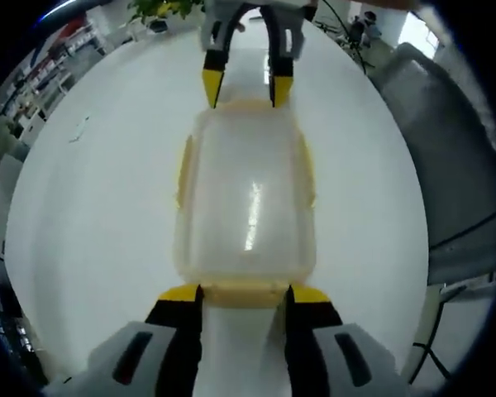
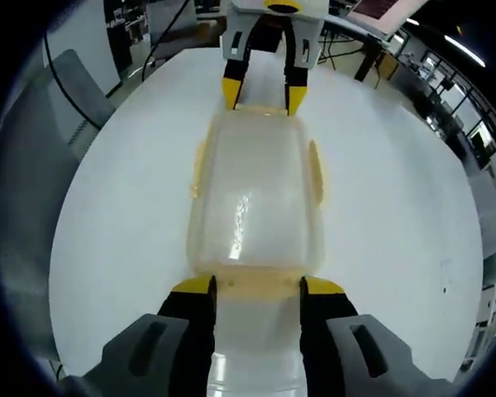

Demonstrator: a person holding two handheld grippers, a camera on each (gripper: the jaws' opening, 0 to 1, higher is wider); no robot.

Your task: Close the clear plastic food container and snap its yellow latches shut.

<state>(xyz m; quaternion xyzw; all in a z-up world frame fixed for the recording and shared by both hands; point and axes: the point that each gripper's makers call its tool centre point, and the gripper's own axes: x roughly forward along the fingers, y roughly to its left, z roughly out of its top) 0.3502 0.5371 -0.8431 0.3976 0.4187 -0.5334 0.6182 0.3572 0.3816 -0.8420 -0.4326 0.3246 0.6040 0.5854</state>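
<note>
Clear plastic, the food container (image 1: pixel 246 211) lies lidded on the white desk (image 1: pixel 99 207) between the left gripper (image 1: pixel 244 292) and right gripper (image 2: pixel 256 285), whose released jaws straddle its yellow end latches (image 1: pixel 244 292); each should press squarely until its latch snaps.

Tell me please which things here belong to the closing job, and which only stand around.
Job: clear container, lid on; yellow latches; left gripper and right gripper at opposite short ends.

Around: white table; grey chair; plant.
</note>
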